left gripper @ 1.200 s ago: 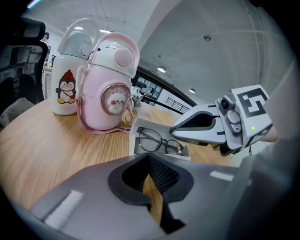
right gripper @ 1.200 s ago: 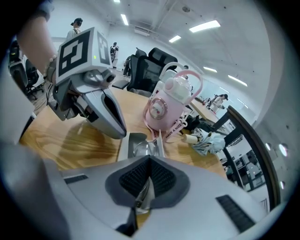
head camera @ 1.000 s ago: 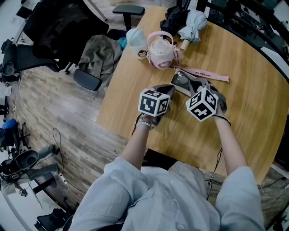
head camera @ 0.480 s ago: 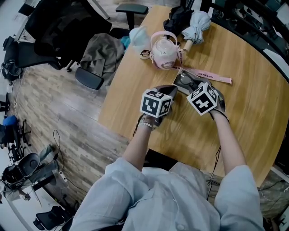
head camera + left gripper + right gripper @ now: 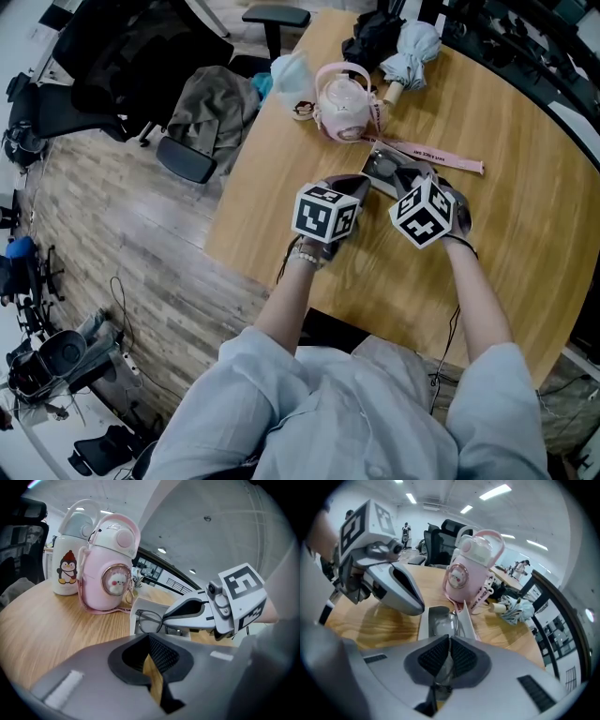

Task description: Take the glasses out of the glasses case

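Observation:
The open glasses case (image 5: pixel 380 166) lies on the wooden table, just in front of both grippers. The glasses (image 5: pixel 451 620) lie inside it; a lens and rim (image 5: pixel 149 620) show in the left gripper view. My right gripper (image 5: pixel 450 641) reaches into the case (image 5: pixel 426 620). Its jaws have just been closing and now pinch the thin frame of the glasses between the pads. My left gripper (image 5: pixel 149 638) hovers just short of the case (image 5: pixel 139 605), fingertips together and nothing held. In the head view the marker cubes hide the jaws of the left gripper (image 5: pixel 352 185) and the right gripper (image 5: pixel 412 175).
Behind the case stand a pink bottle (image 5: pixel 342 98) with a pink strap (image 5: pixel 427 155) and a white penguin cup (image 5: pixel 292 80). A folded umbrella (image 5: pixel 408 47) and a black bag (image 5: pixel 370 37) lie at the far edge. The table's left edge (image 5: pixel 225 216) drops to floor and chairs.
The right gripper's cube edged slightly toward the case and back. The left gripper has kept still.

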`<state>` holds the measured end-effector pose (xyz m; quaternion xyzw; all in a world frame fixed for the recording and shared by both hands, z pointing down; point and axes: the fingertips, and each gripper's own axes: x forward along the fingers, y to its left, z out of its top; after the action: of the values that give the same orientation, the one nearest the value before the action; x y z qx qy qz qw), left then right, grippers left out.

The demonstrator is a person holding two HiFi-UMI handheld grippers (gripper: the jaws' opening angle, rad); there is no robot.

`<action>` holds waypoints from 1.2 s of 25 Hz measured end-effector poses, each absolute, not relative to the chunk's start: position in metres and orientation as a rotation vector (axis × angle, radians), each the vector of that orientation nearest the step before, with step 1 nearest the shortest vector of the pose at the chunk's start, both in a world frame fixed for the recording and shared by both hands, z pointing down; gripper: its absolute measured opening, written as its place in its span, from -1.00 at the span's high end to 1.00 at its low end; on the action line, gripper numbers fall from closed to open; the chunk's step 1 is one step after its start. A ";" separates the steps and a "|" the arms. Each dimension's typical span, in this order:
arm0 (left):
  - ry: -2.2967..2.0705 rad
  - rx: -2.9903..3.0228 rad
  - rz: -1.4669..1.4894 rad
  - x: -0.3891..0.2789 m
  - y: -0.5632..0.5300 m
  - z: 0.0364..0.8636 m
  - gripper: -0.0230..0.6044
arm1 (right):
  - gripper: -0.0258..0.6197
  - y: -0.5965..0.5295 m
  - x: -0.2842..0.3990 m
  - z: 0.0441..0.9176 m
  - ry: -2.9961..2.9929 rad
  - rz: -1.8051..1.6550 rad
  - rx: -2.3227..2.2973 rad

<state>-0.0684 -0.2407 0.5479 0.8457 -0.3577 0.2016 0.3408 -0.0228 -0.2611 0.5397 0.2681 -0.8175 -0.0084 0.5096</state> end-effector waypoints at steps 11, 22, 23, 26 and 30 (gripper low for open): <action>-0.922 2.205 0.529 -0.068 -0.240 0.548 0.92 | 0.88 -0.251 -0.026 0.517 -1.979 -0.217 0.636; -0.913 2.209 0.549 -0.067 -0.239 0.549 0.92 | 0.88 -0.233 -0.008 0.484 -2.022 -0.209 0.678; -0.912 2.210 0.551 -0.067 -0.239 0.549 0.92 | 0.88 -0.231 -0.004 0.483 -2.022 -0.202 0.679; -0.908 2.214 0.555 -0.067 -0.239 0.549 0.92 | 0.88 -0.222 0.012 0.483 -2.024 -0.177 0.680; -0.909 2.212 0.557 -0.067 -0.239 0.550 0.92 | 0.88 -0.209 0.037 0.483 -2.026 -0.146 0.689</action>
<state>-0.0673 -0.2389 0.5498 0.8482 -0.3487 0.2137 0.3365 0.0371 -0.2088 0.4827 0.2822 -0.8296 -0.0600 0.4780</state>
